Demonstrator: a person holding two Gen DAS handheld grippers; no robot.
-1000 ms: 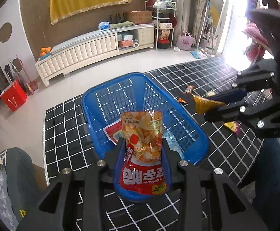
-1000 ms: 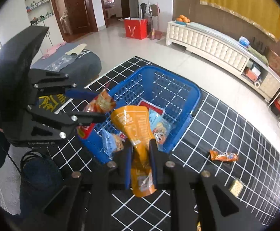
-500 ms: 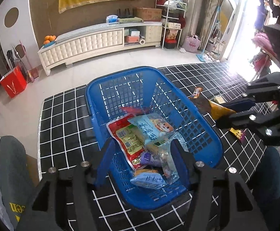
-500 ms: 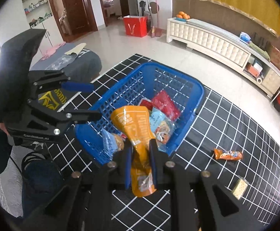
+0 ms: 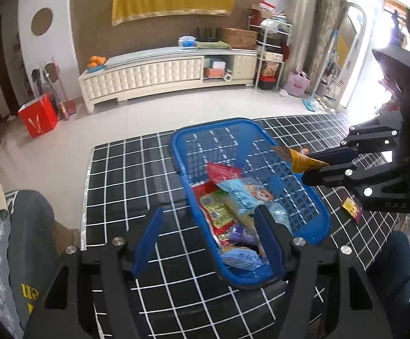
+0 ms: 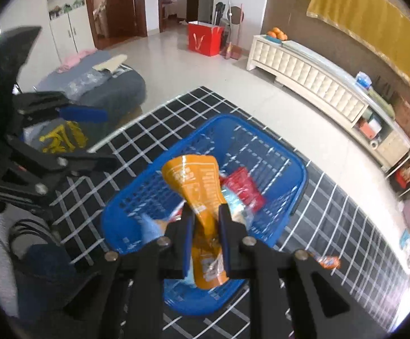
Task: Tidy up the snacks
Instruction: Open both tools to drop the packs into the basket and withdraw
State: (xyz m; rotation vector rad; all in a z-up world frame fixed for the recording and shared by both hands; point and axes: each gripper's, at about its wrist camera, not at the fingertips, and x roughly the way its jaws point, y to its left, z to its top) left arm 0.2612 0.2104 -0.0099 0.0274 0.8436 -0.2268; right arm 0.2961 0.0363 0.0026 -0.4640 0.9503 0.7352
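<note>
A blue plastic basket [image 5: 320, 220] stands on the black grid-patterned table [image 5: 125, 175] and holds several snack packets, among them a red one [image 5: 221, 171] and a light blue one [image 5: 244, 195]. My left gripper [image 5: 207, 238] is open and empty, low over the basket's near left edge. My right gripper [image 6: 205, 214] is shut on an orange snack packet [image 6: 199, 180], held above the basket [image 6: 125, 226]. The right gripper also shows in the left wrist view [image 5: 315, 163], over the basket's right rim.
A small orange packet [image 6: 328, 261] lies on the table right of the basket. A small yellow and pink packet [image 5: 351, 209] lies by the right gripper. A grey cushioned seat [image 5: 15, 240] stands left of the table. A white cabinet [image 5: 159, 73] stands at the back wall.
My left gripper has let go of the red and orange snack packet into the basket, opened and drawn back to the left. My right gripper has moved the orange packet over the basket.
</note>
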